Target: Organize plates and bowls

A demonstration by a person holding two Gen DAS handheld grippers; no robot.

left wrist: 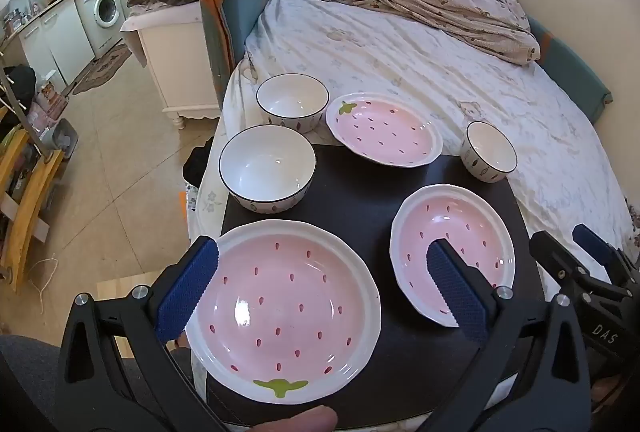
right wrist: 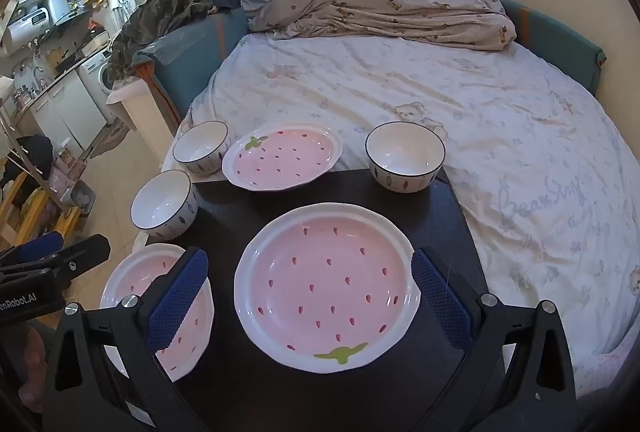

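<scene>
nothing is stacked yet: three pink plates and three white bowls lie apart on the dark worktop (left wrist: 360, 208). left claw (left wrist: 324, 288) and right claw (right wrist: 310, 296) hover with fingers wide apart and empty, a plate (left wrist: 282, 308) at 6 o'clock under the left one. next likely calls for lowering onto a rim.

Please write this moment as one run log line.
left gripper: open, empty | right gripper: open, empty | pink strawberry-patterned ceramic plates: unstacked

Three pink strawberry plates (left wrist: 280, 308) (left wrist: 452, 256) (left wrist: 384, 130) and three white dark-rimmed bowls (left wrist: 267, 168) (left wrist: 292, 102) (left wrist: 489, 151) sit upright and apart on the black worktop (left wrist: 352, 204).
</scene>
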